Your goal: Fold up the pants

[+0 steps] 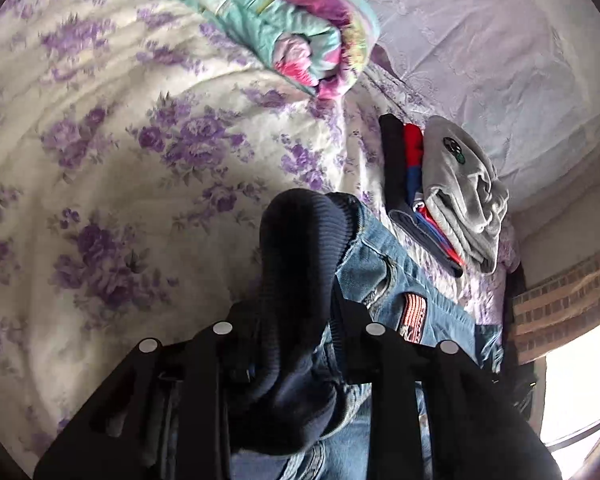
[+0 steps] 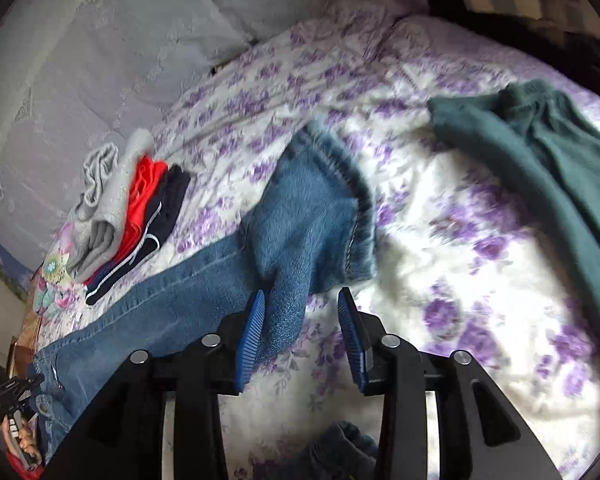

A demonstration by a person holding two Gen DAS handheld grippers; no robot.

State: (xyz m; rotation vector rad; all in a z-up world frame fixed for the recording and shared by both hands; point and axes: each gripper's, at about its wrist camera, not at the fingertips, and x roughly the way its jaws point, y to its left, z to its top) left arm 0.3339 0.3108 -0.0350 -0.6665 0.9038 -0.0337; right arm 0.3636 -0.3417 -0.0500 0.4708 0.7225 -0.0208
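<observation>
While gripped, jeans (image 1: 380, 272) across bedspread (image 1: 100, 160).

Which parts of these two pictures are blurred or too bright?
Left wrist view: the window at lower right is blown out white, and the rolled quilt is smeared. Right wrist view: the jeans hem is motion-blurred, and the floral bedspread is overexposed.

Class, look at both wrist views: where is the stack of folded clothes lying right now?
The stack of folded clothes lies on the floral bedspread beside the jeans, at the left of the right wrist view, at the right of the left wrist view.
</observation>
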